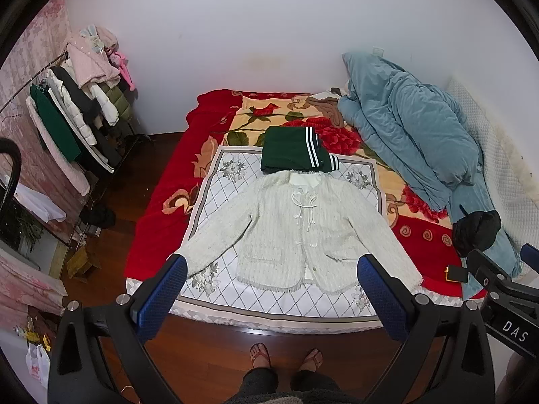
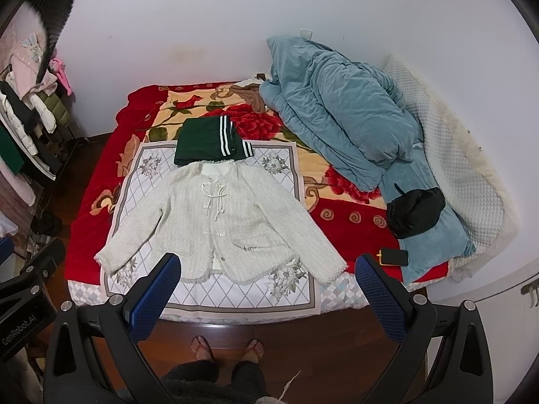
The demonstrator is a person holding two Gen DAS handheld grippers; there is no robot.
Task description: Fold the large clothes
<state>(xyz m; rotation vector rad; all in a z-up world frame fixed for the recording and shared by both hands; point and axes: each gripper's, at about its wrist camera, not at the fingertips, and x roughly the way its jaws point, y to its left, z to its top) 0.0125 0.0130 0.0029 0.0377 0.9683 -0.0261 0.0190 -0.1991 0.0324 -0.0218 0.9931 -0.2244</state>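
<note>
A white knitted jacket (image 1: 296, 232) lies flat, front up, sleeves spread, on a white patterned cloth (image 1: 235, 299) on the bed; it also shows in the right wrist view (image 2: 222, 225). A folded dark green garment with white stripes (image 1: 296, 151) lies just beyond its collar, also seen in the right wrist view (image 2: 209, 141). My left gripper (image 1: 271, 266) is open and empty, held high above the bed's near edge. My right gripper (image 2: 267, 264) is open and empty at a similar height, and its body shows at the right edge of the left wrist view (image 1: 505, 289).
A red floral blanket (image 1: 161, 181) covers the bed. A blue duvet (image 2: 340, 114), a black bag (image 2: 414, 212) and a phone (image 2: 392, 256) lie at the right. A clothes rack (image 1: 77, 107) stands at the left. The person's feet (image 1: 286, 358) stand on the wooden floor.
</note>
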